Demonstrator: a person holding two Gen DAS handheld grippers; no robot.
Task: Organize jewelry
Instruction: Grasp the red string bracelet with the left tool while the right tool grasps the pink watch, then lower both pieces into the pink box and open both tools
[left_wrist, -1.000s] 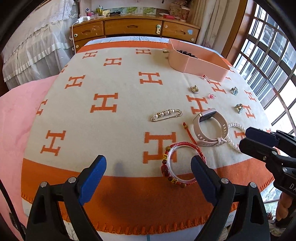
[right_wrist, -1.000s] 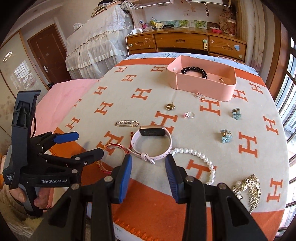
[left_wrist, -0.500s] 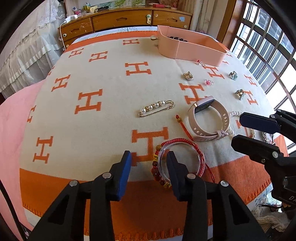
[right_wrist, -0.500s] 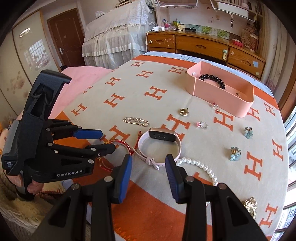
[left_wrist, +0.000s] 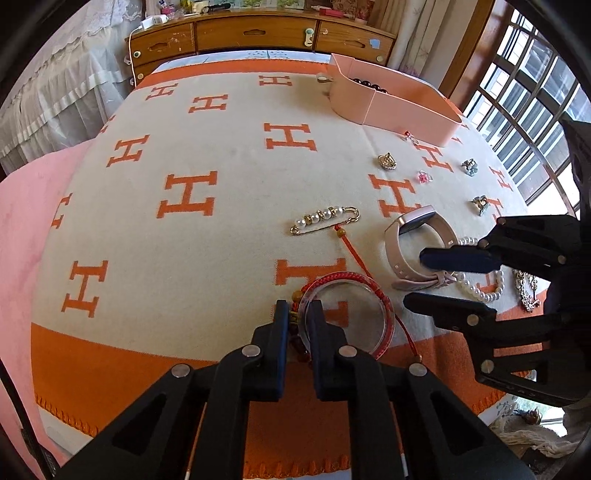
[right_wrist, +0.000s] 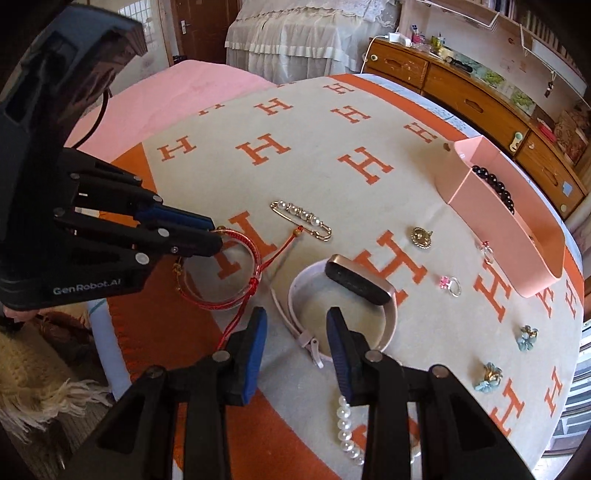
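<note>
My left gripper (left_wrist: 297, 308) is shut on the near-left rim of a clear bangle wound with red cord and beads (left_wrist: 386, 325), which lies on the orange-and-cream blanket (left_wrist: 221, 155); the grip also shows in the right wrist view (right_wrist: 214, 236). My right gripper (right_wrist: 295, 321) is open, its fingers either side of the strap end of a pale pink smartwatch (right_wrist: 354, 284), just above the blanket. In the left wrist view the right gripper (left_wrist: 413, 277) hovers by the watch (left_wrist: 406, 251). A pink tray (left_wrist: 391, 107) with a dark bead bracelet (right_wrist: 495, 184) stands far right.
On the blanket lie a pearl safety-pin brooch (left_wrist: 325, 219), a pearl strand (right_wrist: 347, 432), a gold pendant (right_wrist: 422, 236), a pink-stone ring (right_wrist: 450, 284), blue flower earrings (right_wrist: 489, 376) and a gold brooch (left_wrist: 528, 290). A wooden dresser (left_wrist: 258, 33) stands behind, windows on the right.
My left gripper has gone from wide open to shut on the bangle's rim. My right gripper has moved in low over the watch strap, staying open.
</note>
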